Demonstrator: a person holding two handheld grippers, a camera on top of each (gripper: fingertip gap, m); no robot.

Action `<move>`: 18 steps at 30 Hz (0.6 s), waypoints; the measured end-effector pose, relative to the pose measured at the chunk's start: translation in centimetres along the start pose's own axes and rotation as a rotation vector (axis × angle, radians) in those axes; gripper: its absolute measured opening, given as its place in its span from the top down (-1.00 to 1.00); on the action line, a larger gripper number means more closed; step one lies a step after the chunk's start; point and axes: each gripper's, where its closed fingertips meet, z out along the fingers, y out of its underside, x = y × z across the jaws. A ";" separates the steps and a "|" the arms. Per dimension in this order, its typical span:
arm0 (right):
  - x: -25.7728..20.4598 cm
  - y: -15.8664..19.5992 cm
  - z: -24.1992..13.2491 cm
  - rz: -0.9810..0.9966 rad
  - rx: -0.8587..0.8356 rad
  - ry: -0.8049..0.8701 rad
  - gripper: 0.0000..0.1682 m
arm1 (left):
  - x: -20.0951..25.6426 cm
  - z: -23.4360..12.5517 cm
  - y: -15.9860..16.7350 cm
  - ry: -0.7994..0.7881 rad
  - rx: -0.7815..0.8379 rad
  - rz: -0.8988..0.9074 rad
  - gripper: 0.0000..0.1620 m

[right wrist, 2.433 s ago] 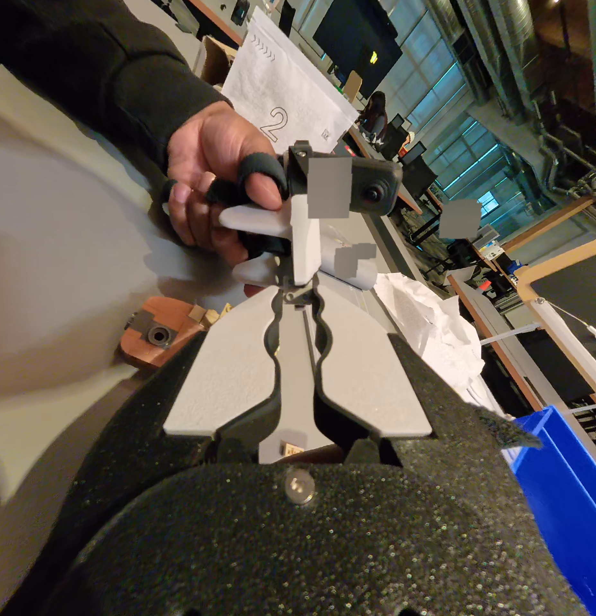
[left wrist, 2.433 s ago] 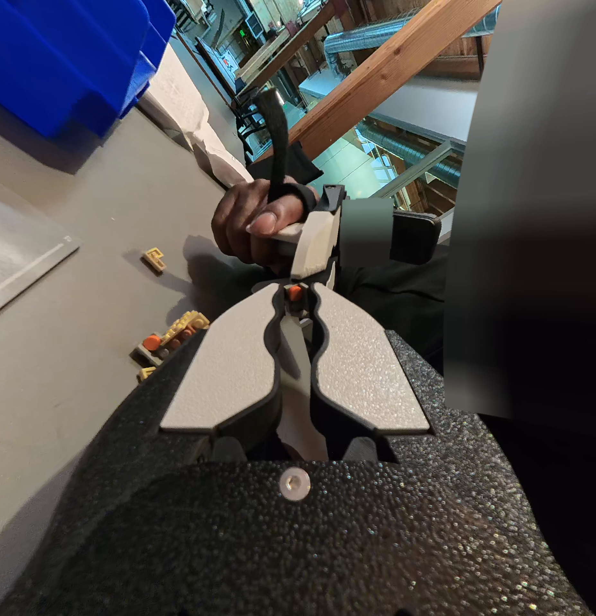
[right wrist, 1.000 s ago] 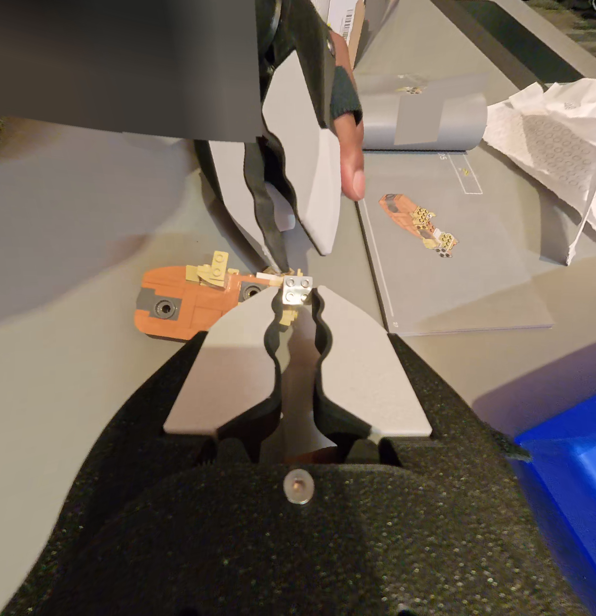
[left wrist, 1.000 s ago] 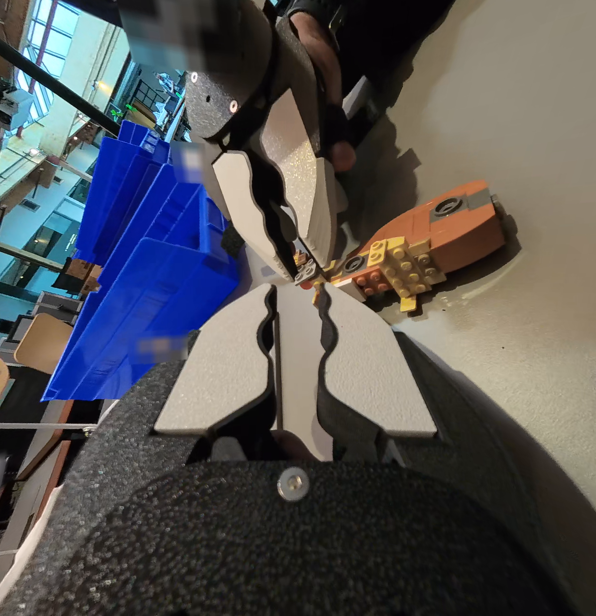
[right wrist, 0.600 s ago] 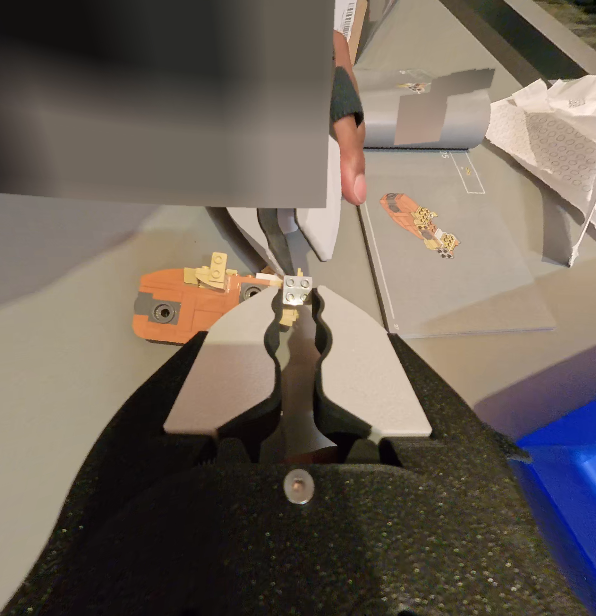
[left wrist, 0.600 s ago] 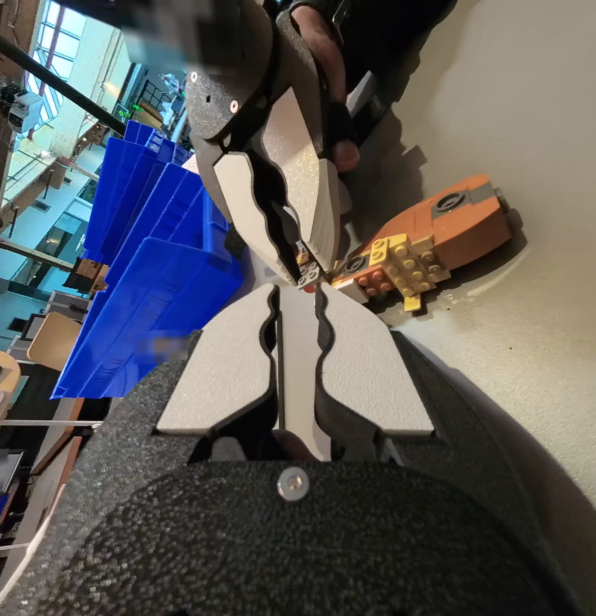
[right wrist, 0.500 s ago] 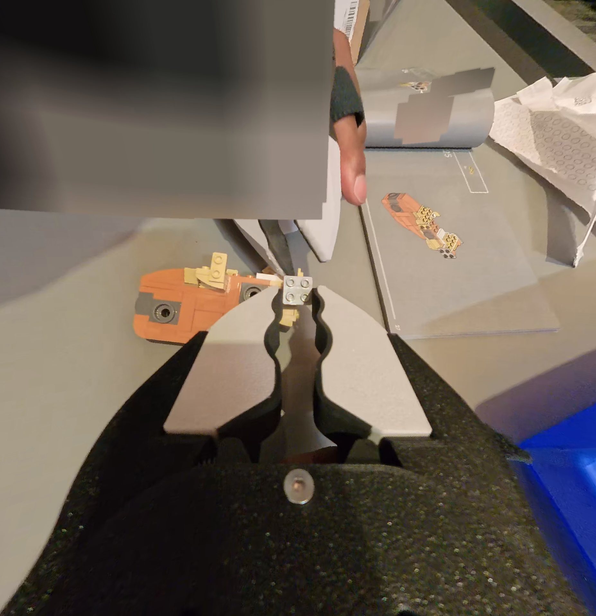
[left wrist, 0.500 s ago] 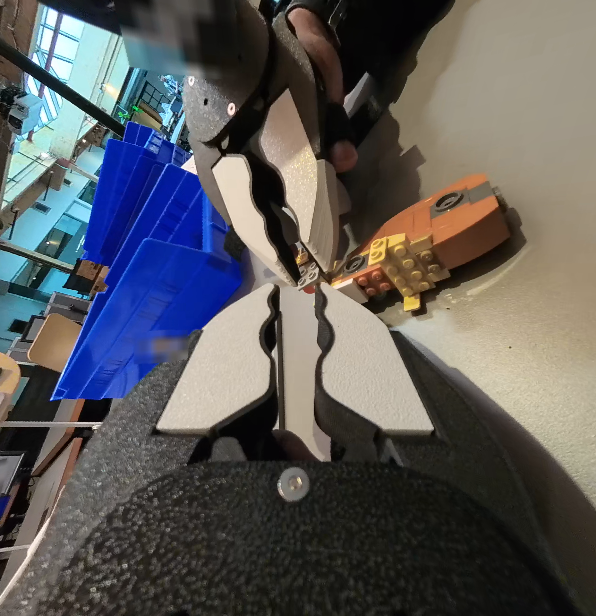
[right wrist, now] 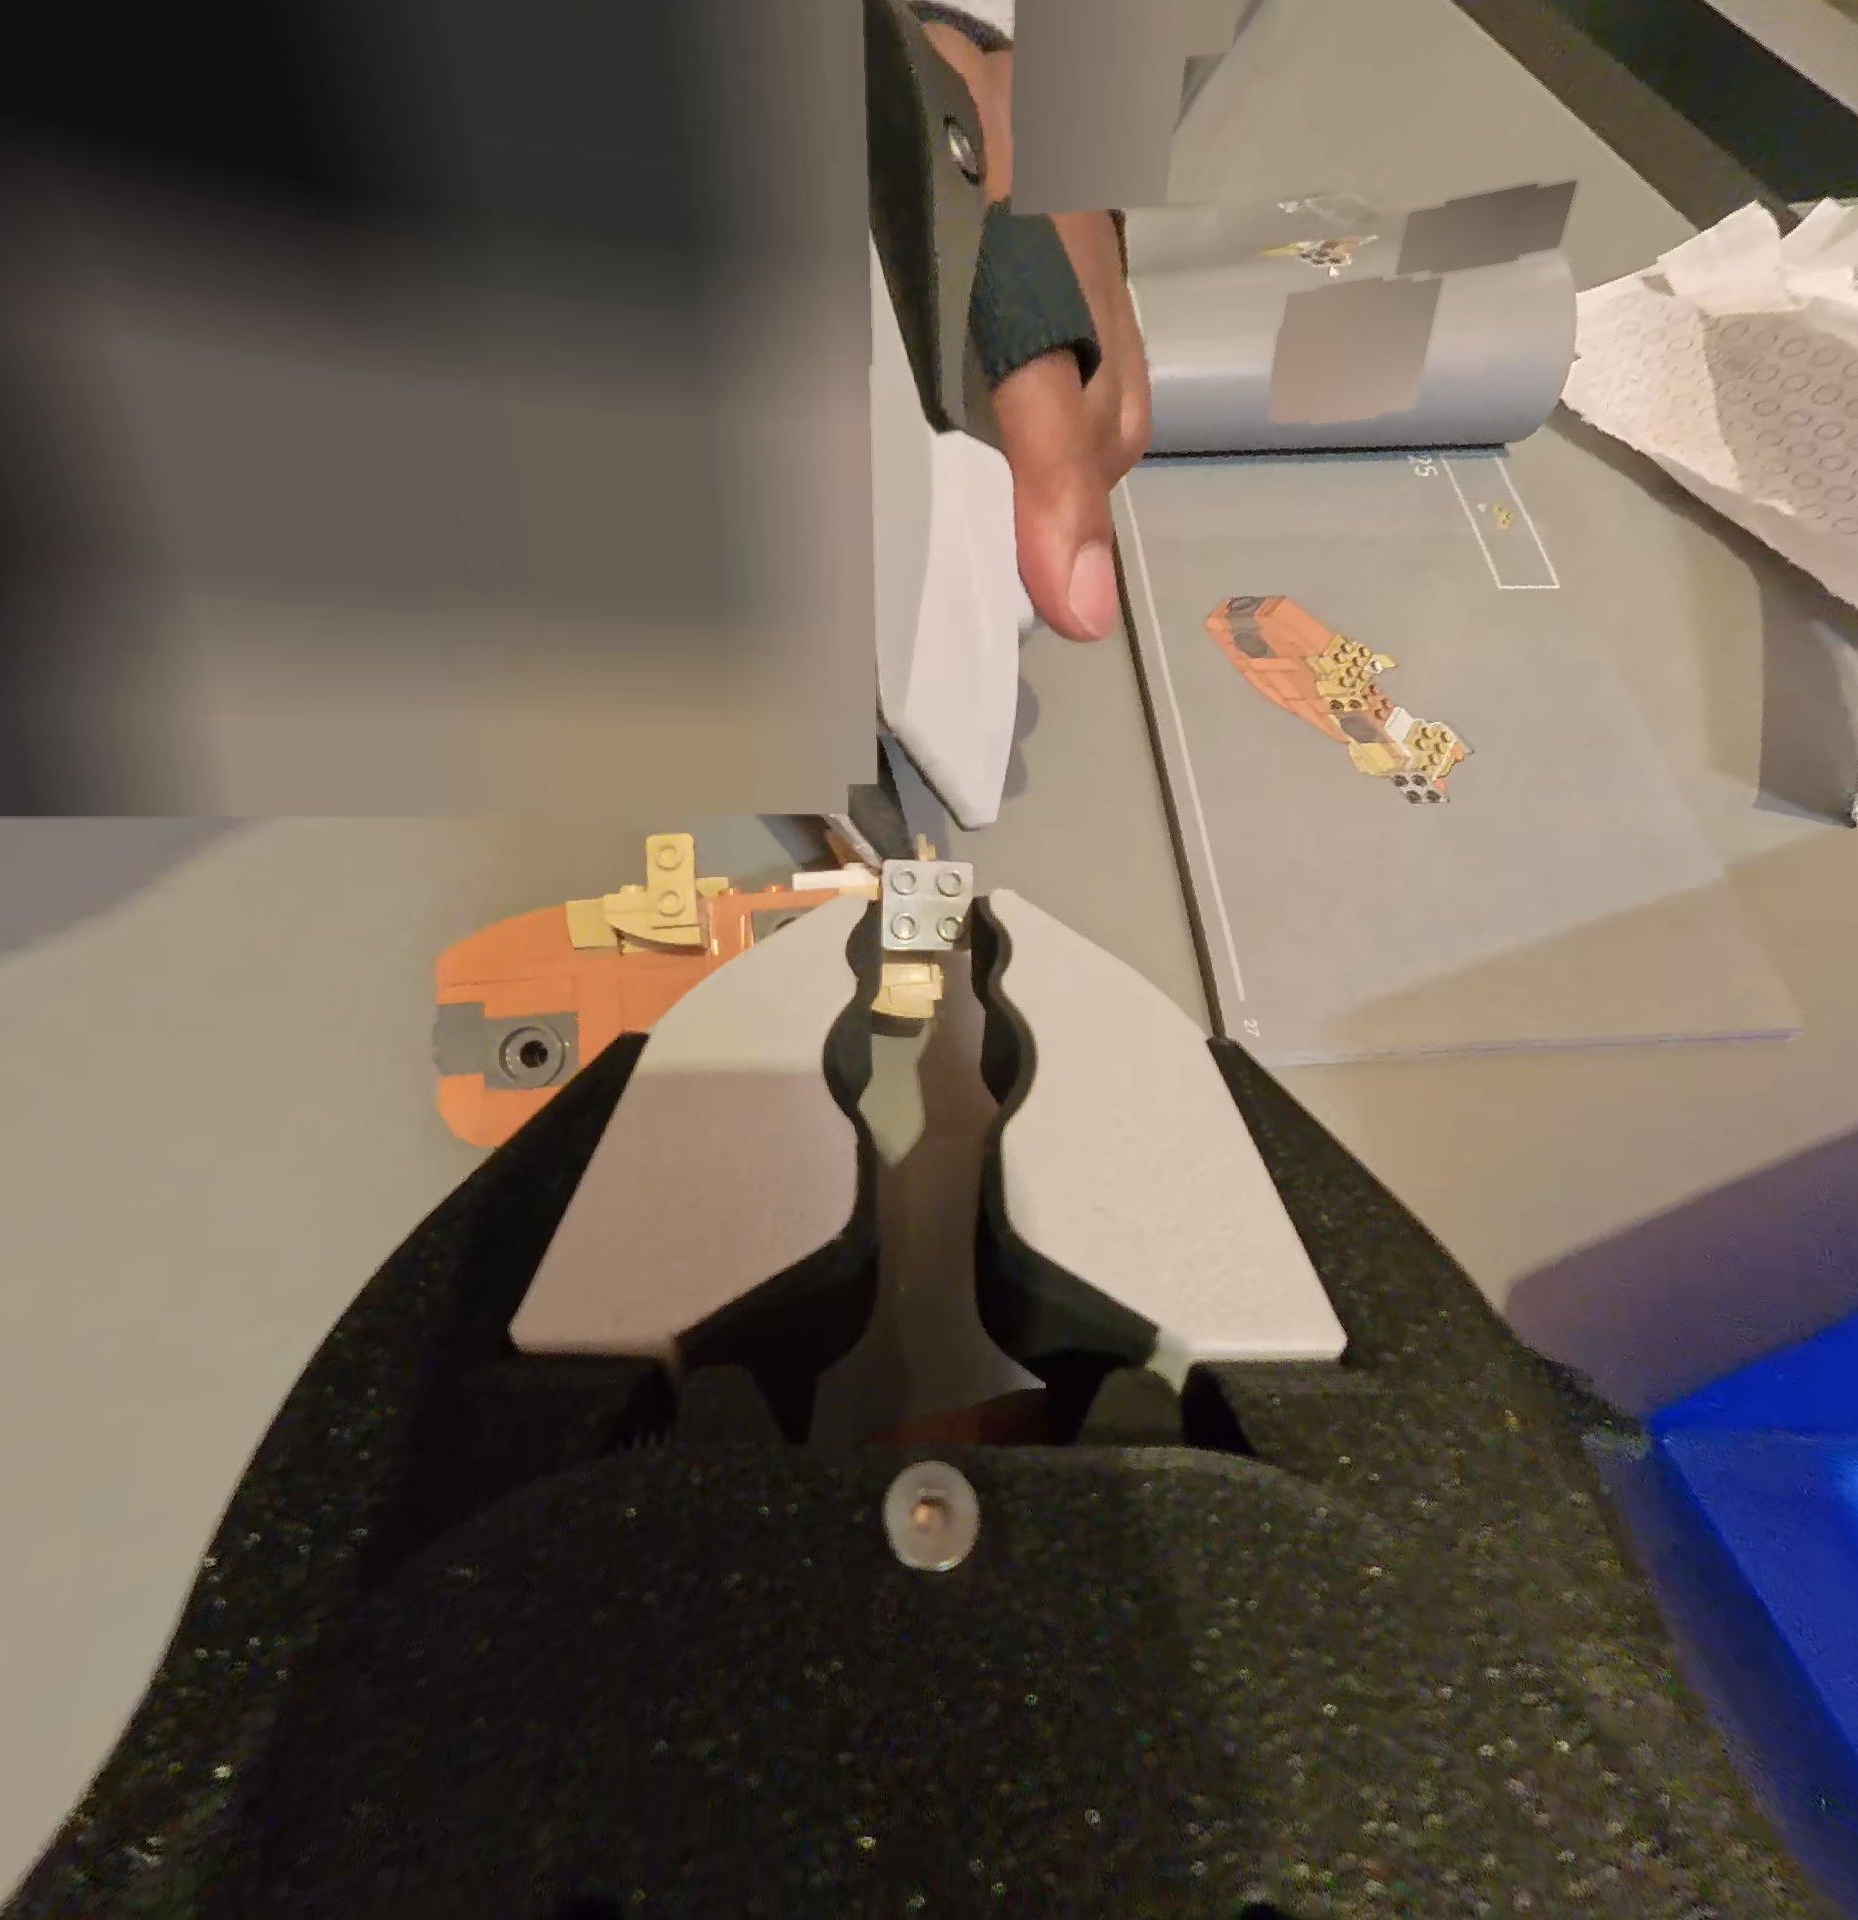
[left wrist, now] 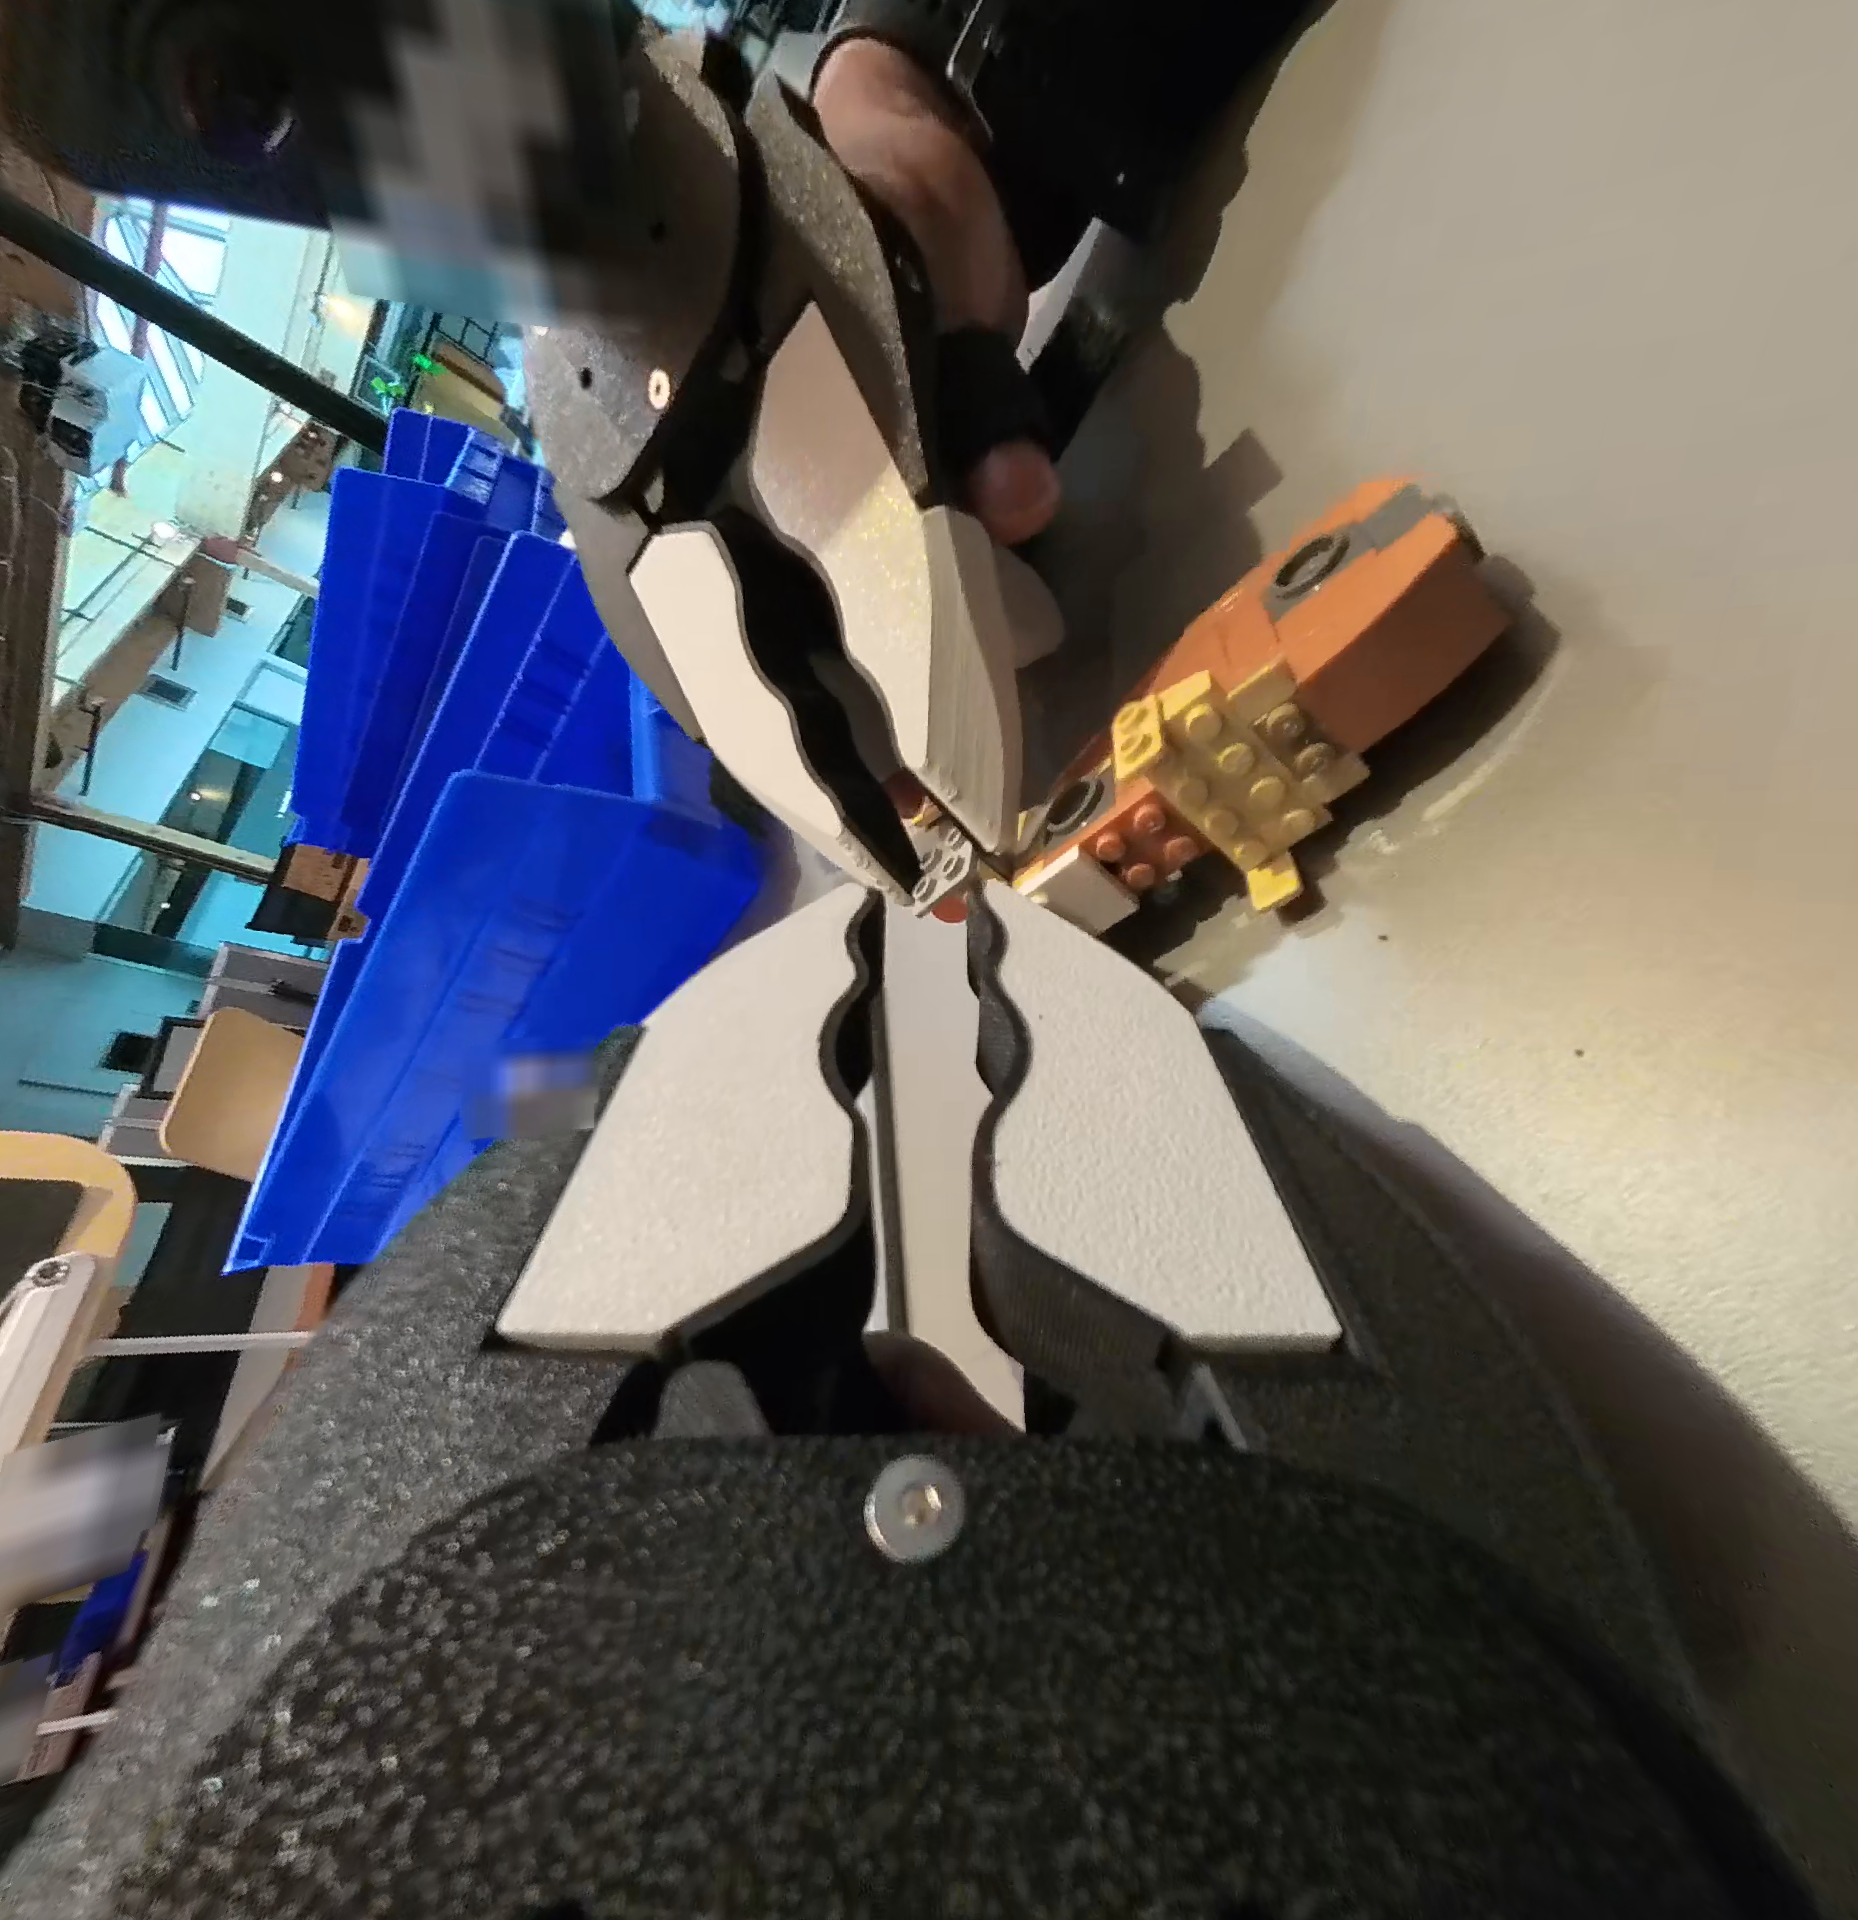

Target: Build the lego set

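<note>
An orange lego model [left wrist: 1361,644] with tan plates on top lies on the grey table; it also shows in the right wrist view [right wrist: 530,987]. My right gripper [right wrist: 925,904] is shut on a grey 2x2 plate [right wrist: 925,906]. In the left wrist view the right gripper [left wrist: 940,862] comes down from above with that plate [left wrist: 940,871]. My left gripper [left wrist: 927,909] meets it tip to tip, shut on a small tan and red piece [right wrist: 909,992] right under the plate. A left finger [right wrist: 956,675] shows in the right wrist view; the rest is hidden by a blur patch.
Blue bins [left wrist: 489,935] stand along the table's edge, one near my right gripper [right wrist: 1798,1507]. An open instruction booklet [right wrist: 1424,831] lies right of the model, with crumpled white paper [right wrist: 1756,395] behind it. A person's hand [right wrist: 1070,520] holds the left gripper.
Both grippers stay tip to tip beside the model. The left gripper's body has come closer to the right camera. The grey plate stays held.
</note>
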 end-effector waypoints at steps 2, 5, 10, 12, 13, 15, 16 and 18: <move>-0.1 0.0 0.0 -0.004 0.000 -0.009 0.81 | 0.0 -0.1 -0.1 -0.004 -0.003 0.021 0.79; -0.3 0.0 0.0 -0.009 0.000 -0.030 0.81 | 0.0 -0.2 0.0 -0.009 -0.020 0.061 0.78; -0.4 -0.1 0.1 -0.024 0.003 -0.058 0.81 | -0.1 -0.3 0.0 -0.013 -0.032 0.087 0.75; -0.4 -0.1 0.1 -0.023 0.004 -0.069 0.81 | -0.1 -0.3 0.0 -0.015 -0.033 0.088 0.74; -0.4 -0.1 0.1 -0.023 0.004 -0.070 0.81 | -0.1 -0.3 0.0 -0.017 -0.035 0.091 0.74; -0.3 -0.1 0.1 -0.020 0.002 -0.070 0.81 | -0.1 -0.3 0.0 -0.019 -0.038 0.090 0.74; -0.3 -0.1 0.1 -0.019 0.002 -0.069 0.81 | -0.1 -0.3 0.0 -0.020 -0.038 0.088 0.74; -0.3 0.0 0.1 -0.018 0.001 -0.066 0.81 | -0.1 -0.3 0.0 -0.020 -0.041 0.087 0.75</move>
